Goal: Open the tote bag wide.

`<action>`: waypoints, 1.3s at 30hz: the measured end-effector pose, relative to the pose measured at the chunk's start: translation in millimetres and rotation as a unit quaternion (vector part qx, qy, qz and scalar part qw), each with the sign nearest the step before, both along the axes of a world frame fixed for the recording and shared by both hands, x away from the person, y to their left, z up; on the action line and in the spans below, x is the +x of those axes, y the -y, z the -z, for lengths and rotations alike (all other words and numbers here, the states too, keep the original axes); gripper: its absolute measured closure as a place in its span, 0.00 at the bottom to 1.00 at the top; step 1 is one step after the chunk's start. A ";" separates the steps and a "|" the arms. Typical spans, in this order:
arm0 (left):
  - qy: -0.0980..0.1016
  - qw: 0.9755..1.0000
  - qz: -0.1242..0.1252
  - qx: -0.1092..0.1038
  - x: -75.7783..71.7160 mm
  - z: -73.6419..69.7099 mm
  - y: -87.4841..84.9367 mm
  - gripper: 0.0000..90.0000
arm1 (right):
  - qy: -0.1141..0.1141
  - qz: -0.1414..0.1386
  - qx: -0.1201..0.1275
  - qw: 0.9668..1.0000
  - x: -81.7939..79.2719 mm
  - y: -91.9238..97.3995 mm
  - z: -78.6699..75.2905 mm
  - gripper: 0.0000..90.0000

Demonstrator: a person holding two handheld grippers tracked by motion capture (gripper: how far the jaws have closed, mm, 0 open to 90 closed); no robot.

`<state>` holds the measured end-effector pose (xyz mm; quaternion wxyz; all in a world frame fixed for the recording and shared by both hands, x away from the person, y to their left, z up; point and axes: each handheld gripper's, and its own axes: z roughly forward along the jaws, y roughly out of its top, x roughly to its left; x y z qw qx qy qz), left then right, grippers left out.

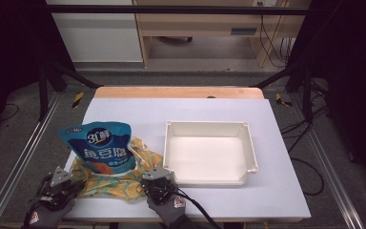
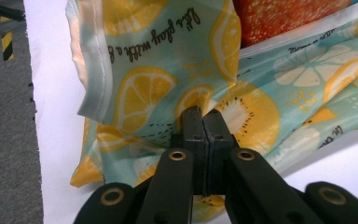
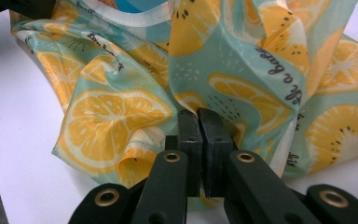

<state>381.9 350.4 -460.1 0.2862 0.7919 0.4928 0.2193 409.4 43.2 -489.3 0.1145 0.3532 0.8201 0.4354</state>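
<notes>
1. The tabletop (image 1: 276, 191) is covered by a plain white sheet; a strip of bare wood shows along its far edge at 12 o'clock.
2. A lemon-print cloth bag (image 1: 124, 183) lies crumpled at about 8 o'clock on the tabletop, near the front edge.
3. A blue snack pouch (image 1: 102, 145) sits on the cloth bag, its top leaning toward 12 o'clock.
4. A white tray (image 1: 209, 126) stands near the middle of the tabletop, at 3 o'clock from the pouch and just beside the cloth bag.
5. The left hand-held gripper (image 1: 69, 183) is at the bag's 9 o'clock corner. In the left gripper view its jaws are clenched together on a fold of the printed fabric (image 2: 168, 93).
6. The right hand-held gripper (image 1: 155, 183) is at the bag's 3 o'clock side, near the tray's front corner. In the right gripper view its jaws are pressed together on the fabric (image 3: 223, 88).
7. Grey-gloved hands (image 1: 171, 212) hold both grippers at 6 o'clock.
8. Around the tabletop: grey floor (image 1: 14, 143), metal rails (image 1: 24, 157) at both sides, black cables (image 1: 310, 167) at 3 o'clock, and light wooden furniture (image 1: 195, 24) at 12 o'clock.
</notes>
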 end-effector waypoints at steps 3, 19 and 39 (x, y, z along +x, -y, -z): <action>-0.010 1.000 0.006 0.004 1.7 2.4 1.6 0.99 | 0.001 -0.002 0.000 1.000 -0.3 -0.3 -0.1 0.94; -0.023 1.000 0.012 0.008 4.4 5.7 3.4 0.98 | 0.085 -0.011 0.073 0.994 -9.1 3.3 -58.2 0.80; -0.023 1.000 0.011 -0.001 4.9 5.4 0.5 0.96 | 0.019 0.038 -0.041 0.998 14.1 -24.1 -14.3 1.00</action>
